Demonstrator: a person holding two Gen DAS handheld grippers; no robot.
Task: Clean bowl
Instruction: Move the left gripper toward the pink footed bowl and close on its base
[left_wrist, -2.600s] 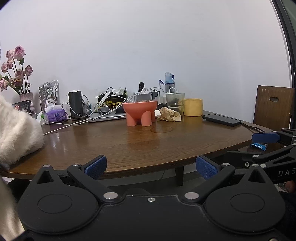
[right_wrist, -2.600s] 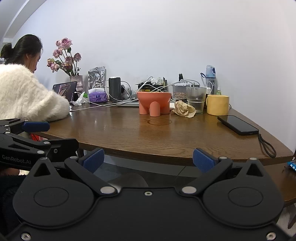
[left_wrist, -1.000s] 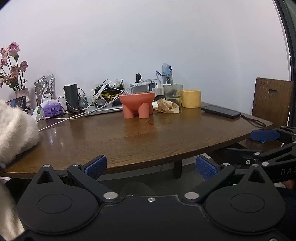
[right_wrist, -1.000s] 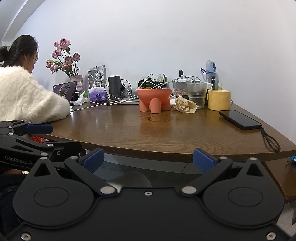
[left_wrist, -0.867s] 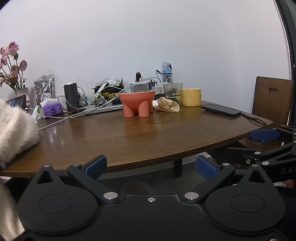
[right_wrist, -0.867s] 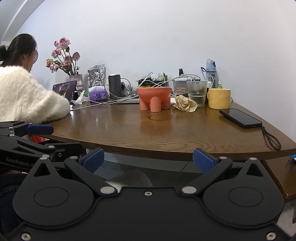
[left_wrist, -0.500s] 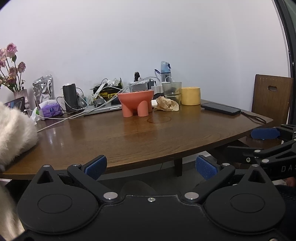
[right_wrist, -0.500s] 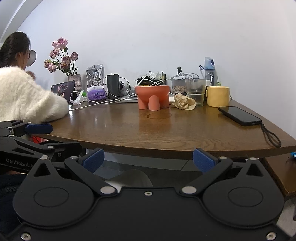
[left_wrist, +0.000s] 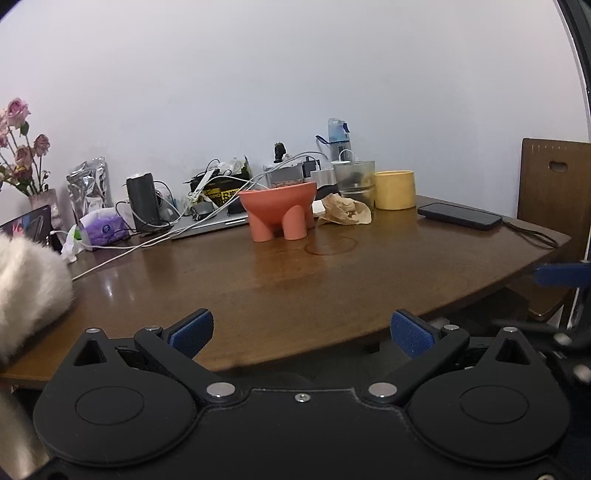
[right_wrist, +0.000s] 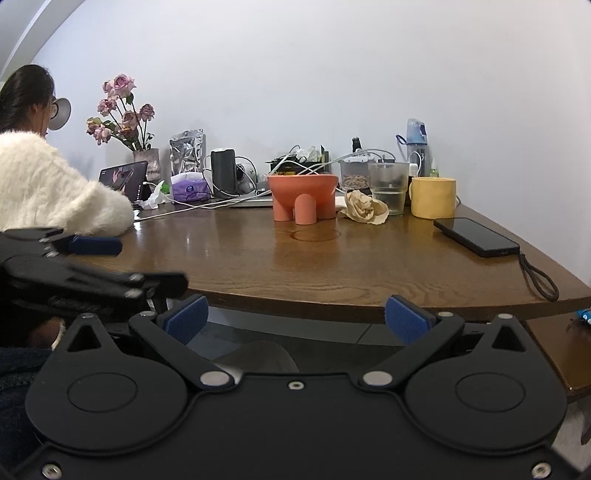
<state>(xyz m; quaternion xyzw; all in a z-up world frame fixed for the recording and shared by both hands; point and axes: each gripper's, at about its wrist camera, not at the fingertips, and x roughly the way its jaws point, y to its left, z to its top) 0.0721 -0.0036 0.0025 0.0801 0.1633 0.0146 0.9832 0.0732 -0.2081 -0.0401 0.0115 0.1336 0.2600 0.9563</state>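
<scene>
Both grippers — left gripper (left_wrist: 302, 328), right gripper (right_wrist: 295, 317) — gape empty at the table (left_wrist: 332, 295) edge (bowl (left_wrist: 279, 212) beyond).

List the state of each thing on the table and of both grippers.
left gripper: open, empty, short of the table edge
right gripper: open, empty
orange bowl: upright on its legs, untouched
crumpled paper: lying beside the bowl
glass: upright, some water inside
yellow cup: upright
phone: flat, screen dark
</scene>
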